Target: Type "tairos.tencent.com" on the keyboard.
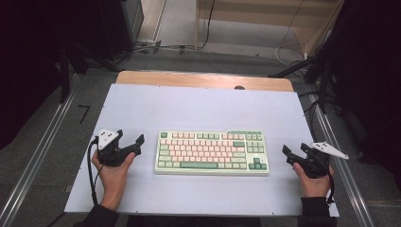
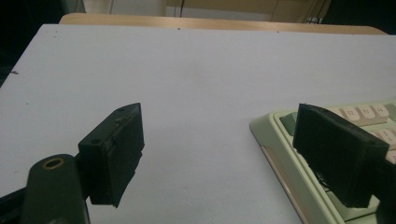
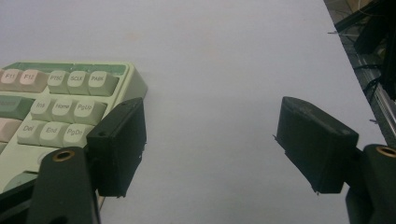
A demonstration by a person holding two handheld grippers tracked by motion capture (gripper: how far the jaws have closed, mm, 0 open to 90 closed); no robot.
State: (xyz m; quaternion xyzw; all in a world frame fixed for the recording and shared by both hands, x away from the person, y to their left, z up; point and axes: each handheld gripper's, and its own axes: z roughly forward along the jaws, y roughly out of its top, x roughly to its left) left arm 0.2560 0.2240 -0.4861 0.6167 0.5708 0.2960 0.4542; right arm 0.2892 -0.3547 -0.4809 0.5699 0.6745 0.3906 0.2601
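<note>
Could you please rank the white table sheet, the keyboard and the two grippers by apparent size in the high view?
1. White table sheet
2. Green-and-pink keyboard
3. Black left gripper and black right gripper: alike, so unranked.

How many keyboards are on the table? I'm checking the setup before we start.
1. The keyboard lies flat at the middle of the white table, between the open left gripper and open right gripper.

The pale green plastic keyboard (image 1: 212, 152) carries rows of pink and cream keys, with darker green keys at its edges and a dark green strip at its one-o'clock corner. It lies on a plain pale lavender-white worktop (image 1: 198, 104) whose twelve-o'clock edge is light brown wood. Both grippers have matte black fingers (image 2: 114, 154), and each bears a light grey three-cornered plate (image 1: 108, 138).
</note>
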